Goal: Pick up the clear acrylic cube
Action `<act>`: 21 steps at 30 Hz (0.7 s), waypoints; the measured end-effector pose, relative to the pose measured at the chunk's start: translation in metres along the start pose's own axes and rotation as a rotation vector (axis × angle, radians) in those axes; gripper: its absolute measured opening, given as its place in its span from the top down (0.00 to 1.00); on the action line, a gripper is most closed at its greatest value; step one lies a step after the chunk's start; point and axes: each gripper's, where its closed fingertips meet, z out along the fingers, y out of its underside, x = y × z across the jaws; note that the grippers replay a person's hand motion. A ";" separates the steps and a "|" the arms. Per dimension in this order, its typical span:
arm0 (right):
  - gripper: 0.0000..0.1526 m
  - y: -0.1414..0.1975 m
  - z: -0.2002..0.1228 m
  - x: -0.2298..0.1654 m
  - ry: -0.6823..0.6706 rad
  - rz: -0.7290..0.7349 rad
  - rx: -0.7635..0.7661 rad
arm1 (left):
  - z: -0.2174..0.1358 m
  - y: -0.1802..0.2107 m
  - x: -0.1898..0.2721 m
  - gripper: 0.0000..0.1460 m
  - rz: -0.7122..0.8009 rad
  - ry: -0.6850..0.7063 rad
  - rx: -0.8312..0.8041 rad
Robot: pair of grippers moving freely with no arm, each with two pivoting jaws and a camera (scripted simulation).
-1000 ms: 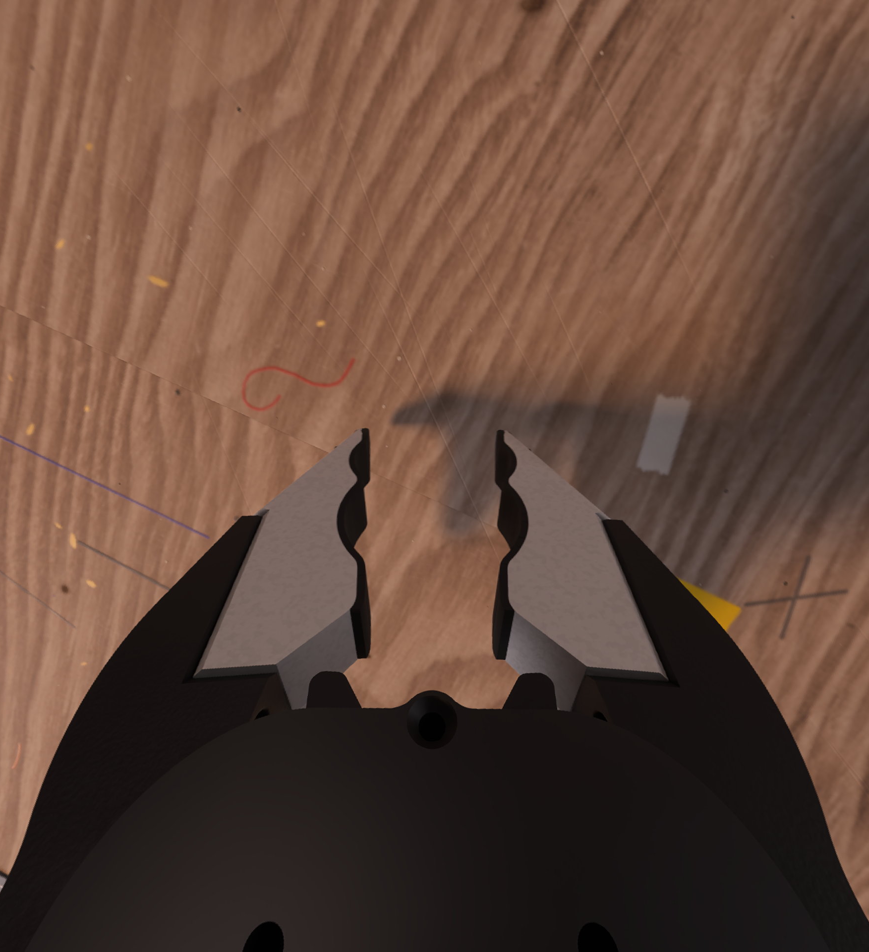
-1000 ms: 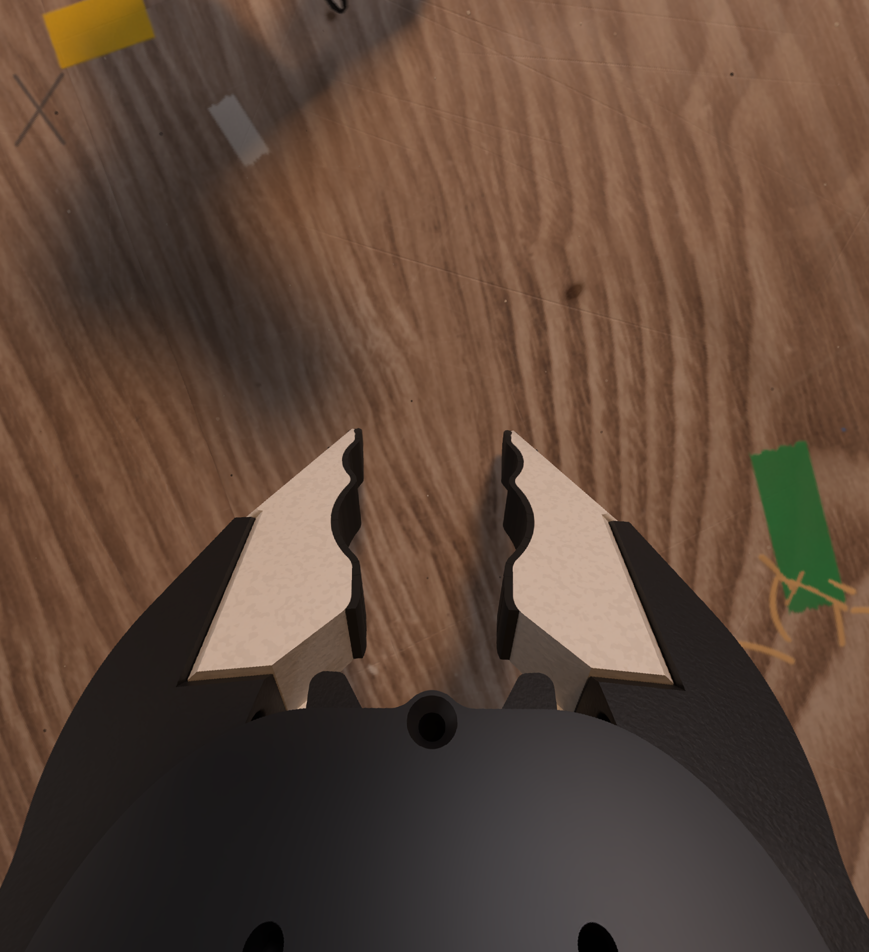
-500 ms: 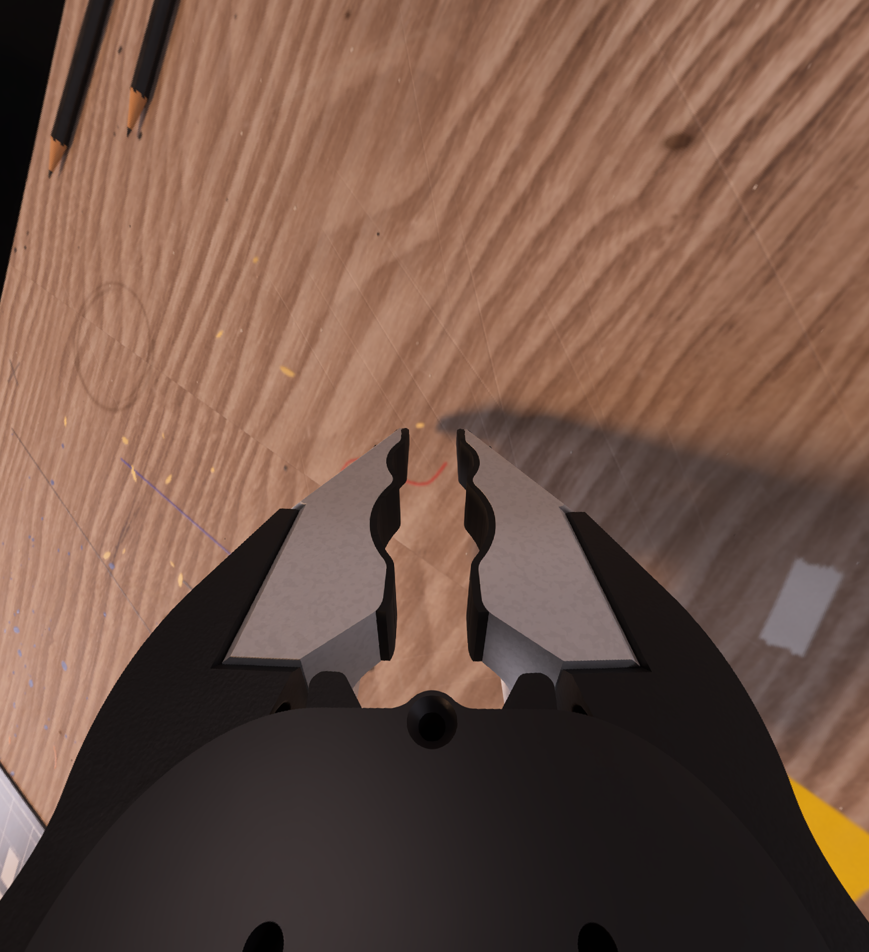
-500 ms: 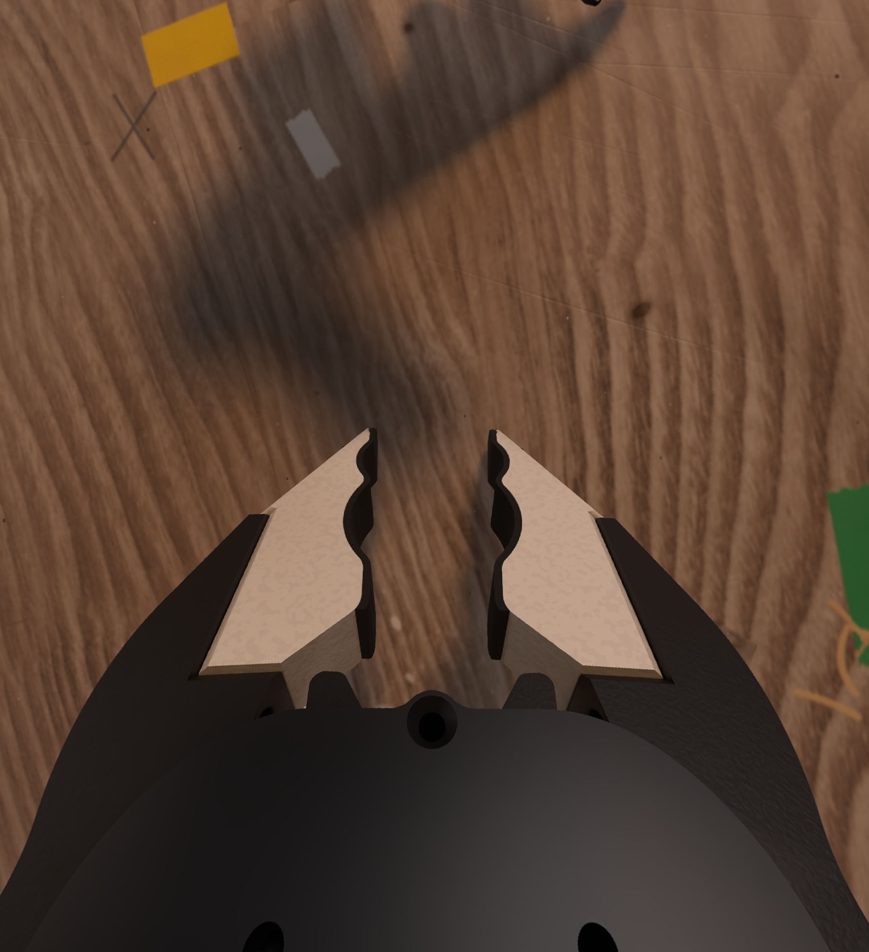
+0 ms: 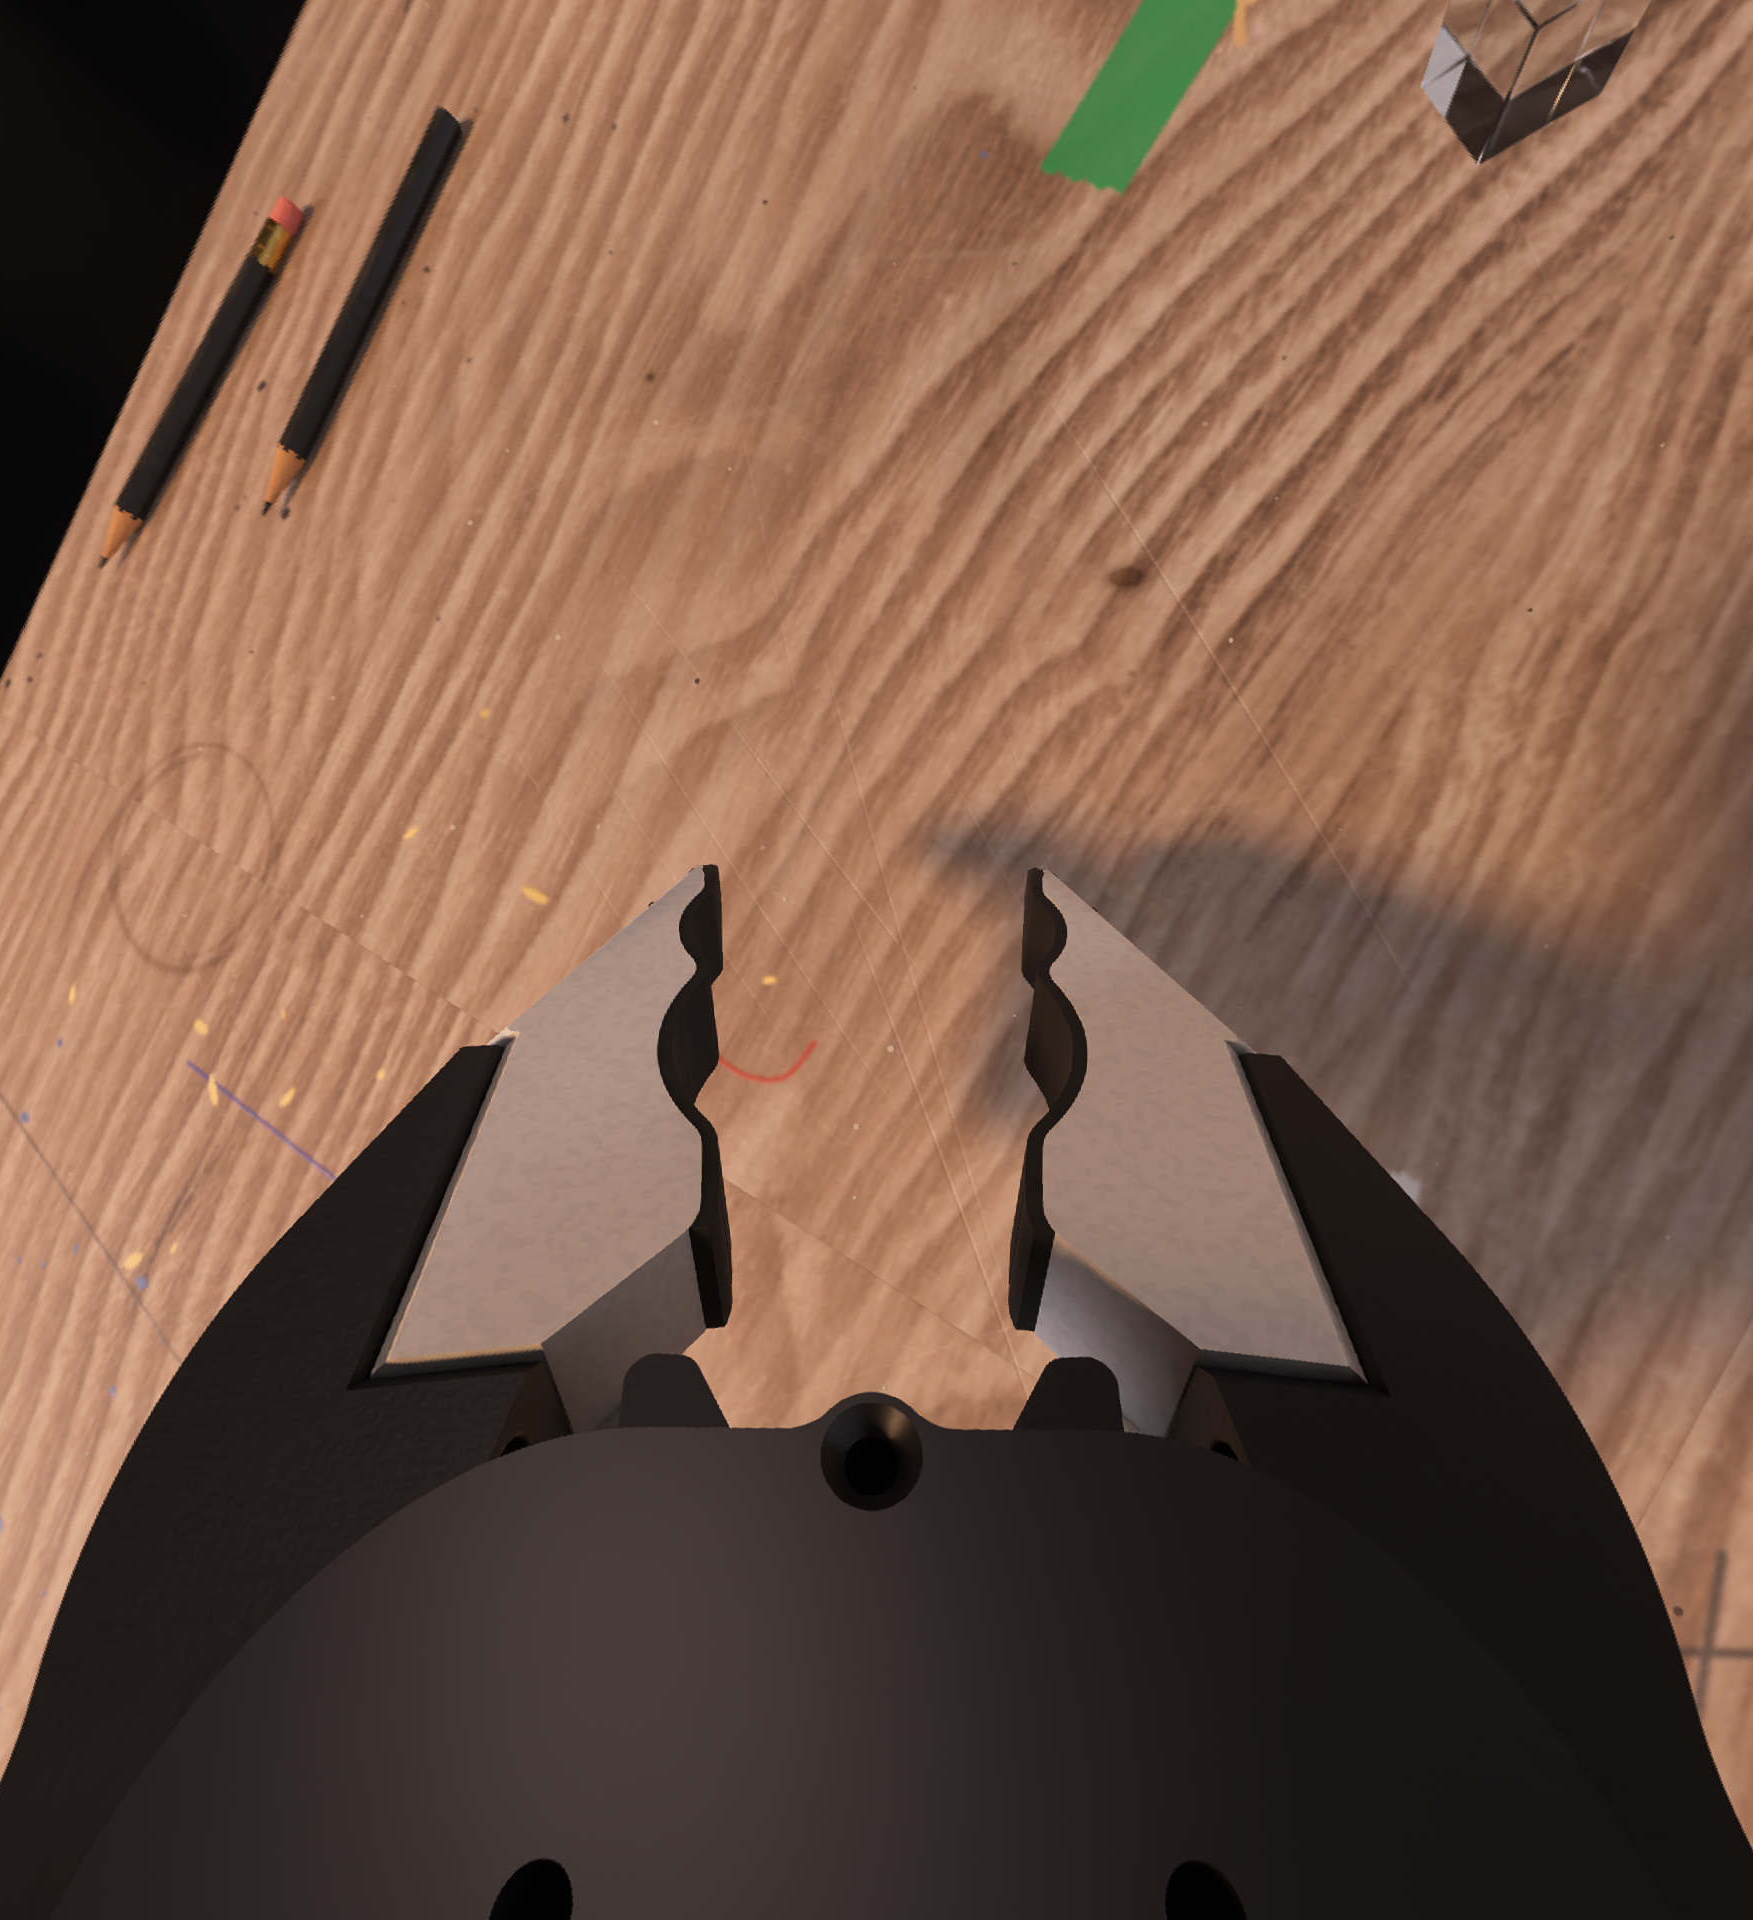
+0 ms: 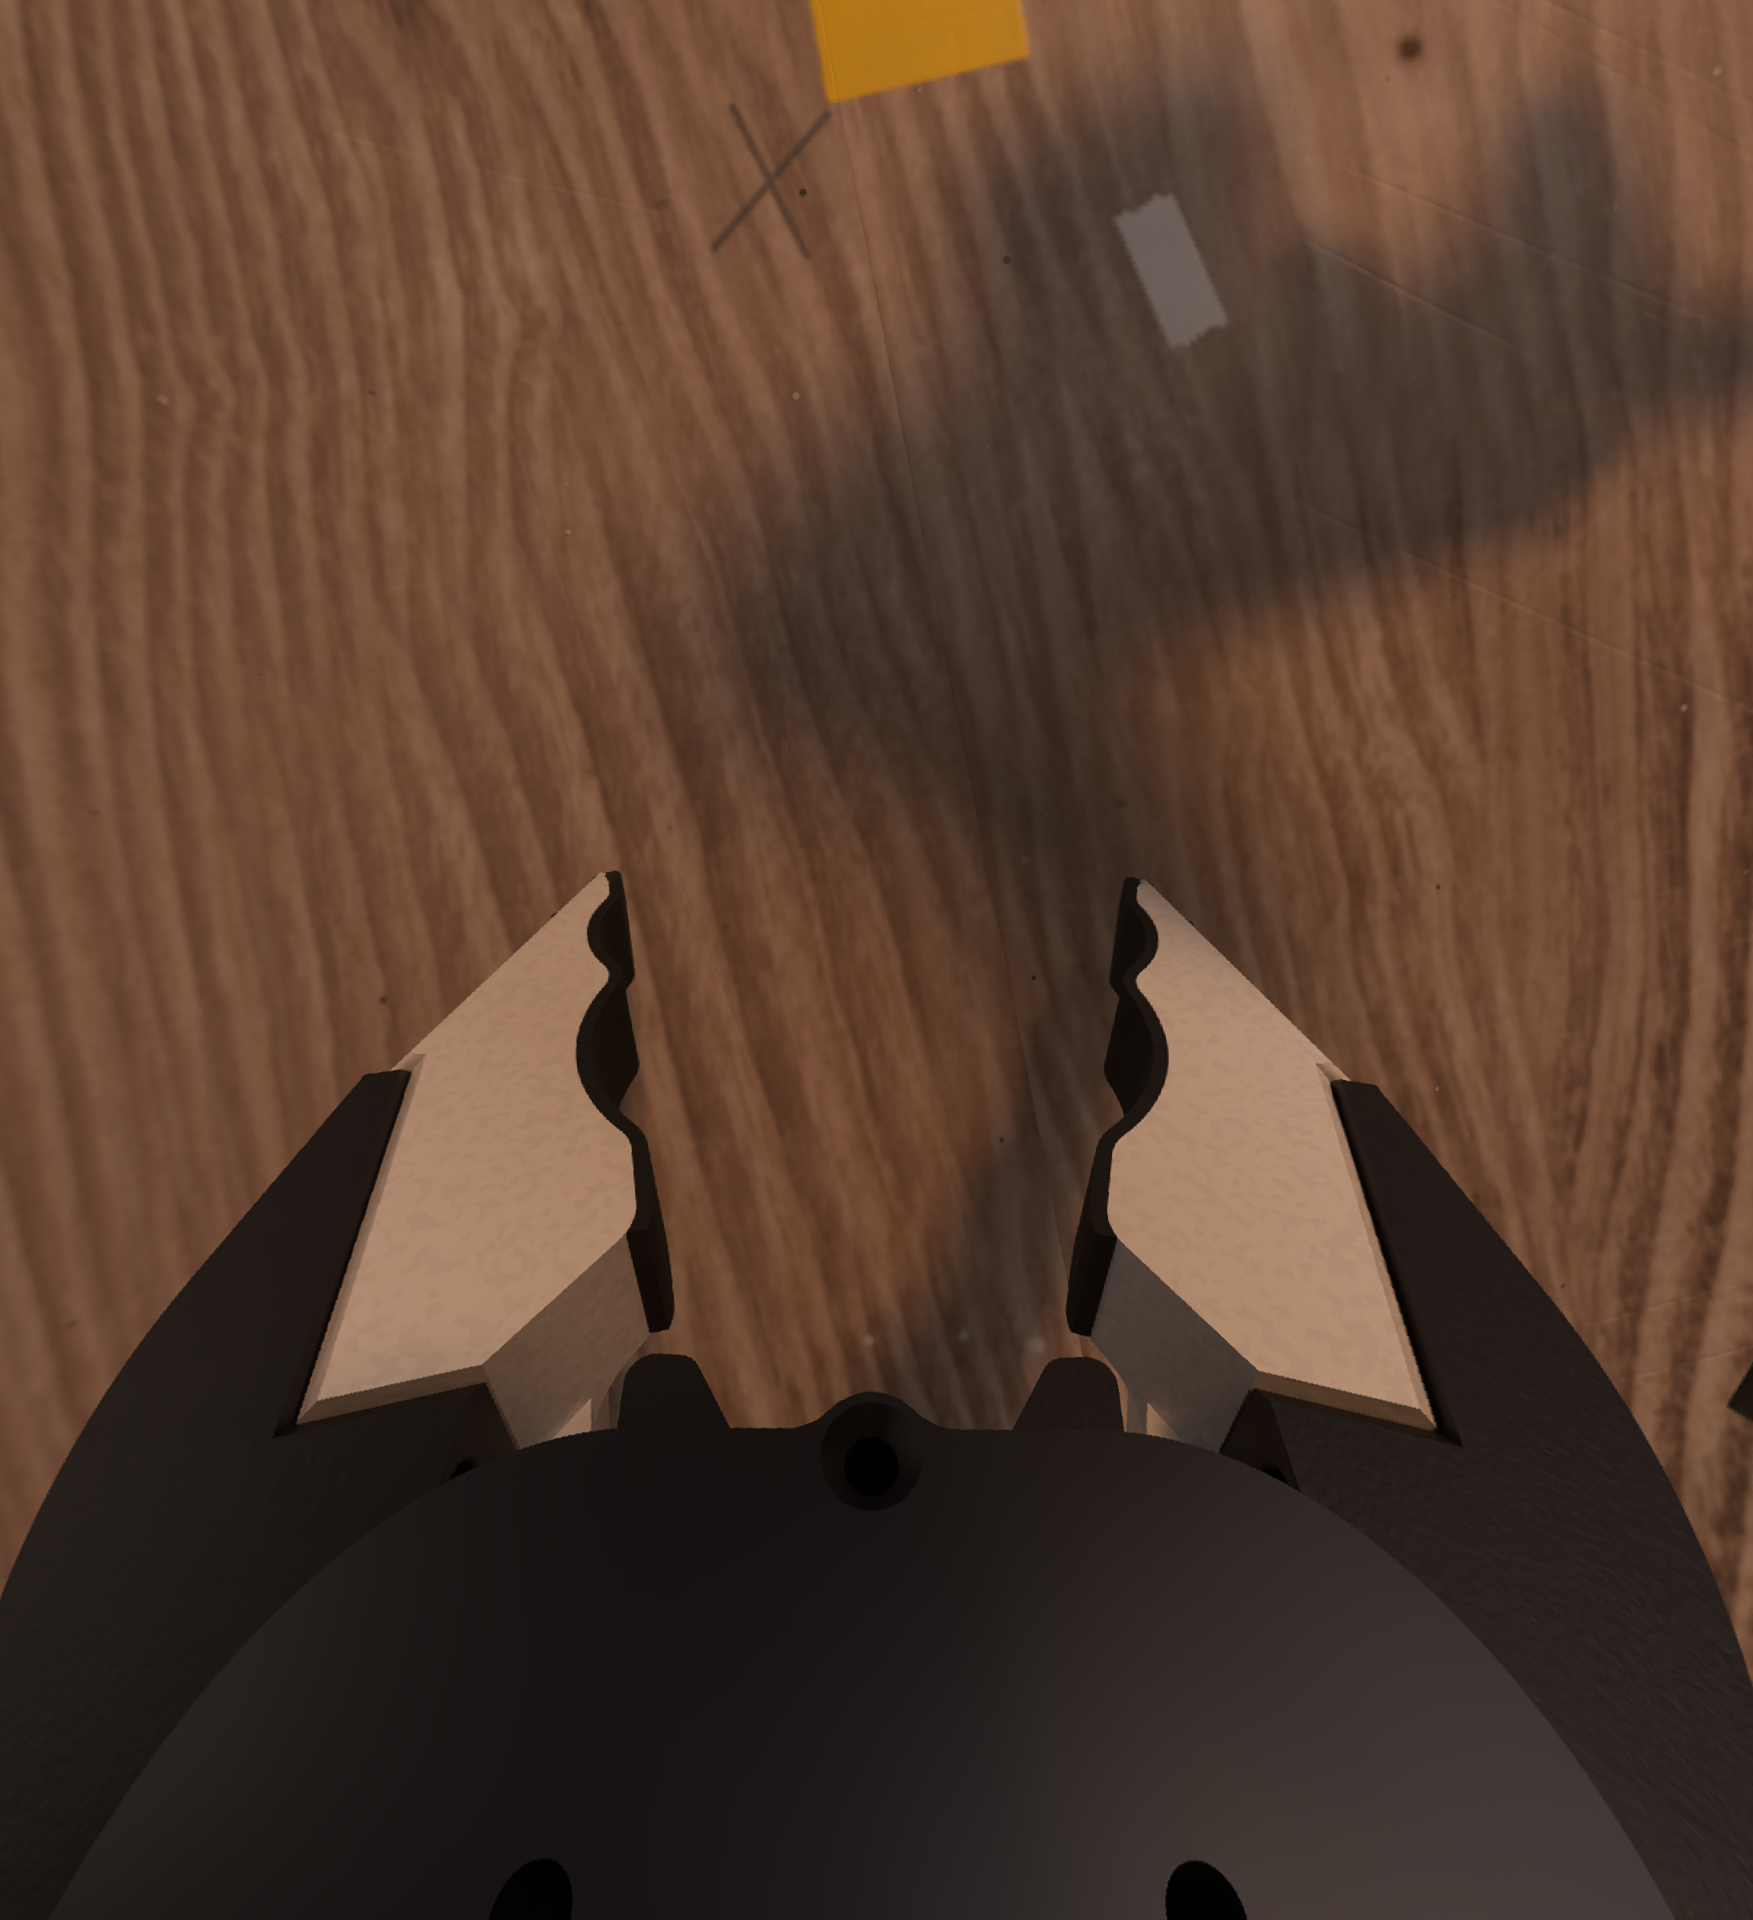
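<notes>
The clear acrylic cube (image 5: pixel 1521 73) stood on the wooden table (image 5: pixel 1267 468) at the top right corner of the left wrist view, partly cut by the frame edge, well ahead of and to the right of the left gripper (image 5: pixel 870 883). Being a cube, it offered no long axis; one vertical edge faced the camera, so its faces sat oblique to the jaws. The left gripper's jaws stood wide apart and empty. The right gripper (image 6: pixel 872 888) likewise stood wide and empty, and its view did not show the cube. By my judgement the left gripper was the better placed, needing travel forward and rightward with some rotation. A green tape strip (image 5: pixel 1137 94) lay just left of the cube; two black pencils (image 5: pixel 280 332) lay well apart, near the table's left edge. No brand, label or legible writing was observed.
</notes>
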 end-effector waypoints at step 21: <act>0.48 0.044 -0.061 0.051 0.121 0.105 0.004 | -0.006 -0.009 0.000 0.59 0.008 -0.008 0.035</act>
